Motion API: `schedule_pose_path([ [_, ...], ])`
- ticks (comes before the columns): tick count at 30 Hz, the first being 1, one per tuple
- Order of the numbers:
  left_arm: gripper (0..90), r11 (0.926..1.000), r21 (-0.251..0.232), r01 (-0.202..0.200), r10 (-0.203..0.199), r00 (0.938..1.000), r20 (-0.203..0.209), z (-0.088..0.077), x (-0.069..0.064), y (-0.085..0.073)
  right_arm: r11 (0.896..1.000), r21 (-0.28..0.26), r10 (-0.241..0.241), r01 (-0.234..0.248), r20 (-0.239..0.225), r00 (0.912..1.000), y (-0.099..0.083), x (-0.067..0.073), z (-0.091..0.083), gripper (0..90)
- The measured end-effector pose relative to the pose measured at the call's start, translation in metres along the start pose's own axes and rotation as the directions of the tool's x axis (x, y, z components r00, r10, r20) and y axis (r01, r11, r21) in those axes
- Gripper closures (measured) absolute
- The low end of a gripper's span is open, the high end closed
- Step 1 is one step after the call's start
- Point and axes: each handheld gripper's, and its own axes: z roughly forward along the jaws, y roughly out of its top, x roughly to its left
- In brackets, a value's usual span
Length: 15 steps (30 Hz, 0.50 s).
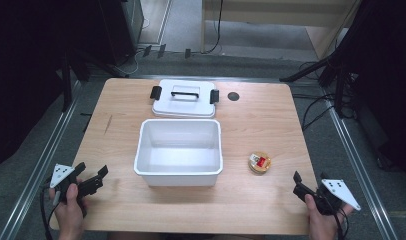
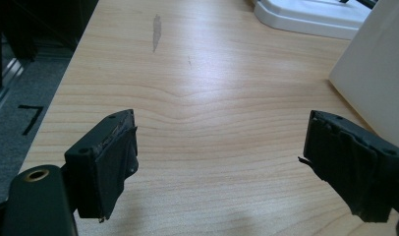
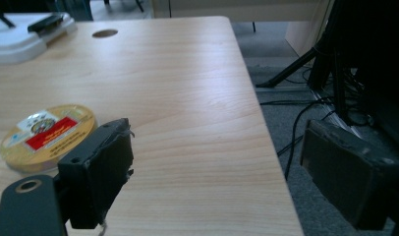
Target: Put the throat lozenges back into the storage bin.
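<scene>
Both tongs stand apart, holding nothing: left tongs, right tongs. Round tin lies on the desk beside the open box. Risk: the shallow tin slips from an off-centre grip.

White tub blocking centre, lid behind, bare wood either side

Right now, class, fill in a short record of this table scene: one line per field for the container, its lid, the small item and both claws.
Container: white rectangular plastic box, open, empty, mid-table
Lid: white plastic lid with black handle and clips, flat behind the box
Small item: round yellow tin with red label, right of the box
Left claw: open, holding nothing, near front left corner
Right claw: open, holding nothing, near front right corner
Surface: light wooden table
</scene>
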Motion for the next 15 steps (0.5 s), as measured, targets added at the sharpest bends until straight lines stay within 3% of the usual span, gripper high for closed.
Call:
schedule_pose_path([
  [6, 13.4, 1.0000, -0.002, 0.002, -0.002, 1.0000, -0.001, 0.000, 0.001, 0.000, 0.999, 0.019, 0.048, -0.048, -0.001, 0.9989, -0.005, -0.011, 0.002, 13.6],
  [9, 13.6, 1.0000, 0.001, 0.000, 0.000, 1.0000, 0.000, 0.000, 0.001, 0.000, 0.999, 0.036, 0.036, -0.036, -0.002, 0.9993, -0.003, -0.007, 0.003, 13.6],
  [15, 13.7, 1.0000, 0.004, -0.001, 0.001, 1.0000, 0.004, 0.000, 0.001, 0.000, 0.998, 0.061, -0.032, 0.034, -0.023, 0.9992, 0.006, 0.007, 0.004, 13.7],
])
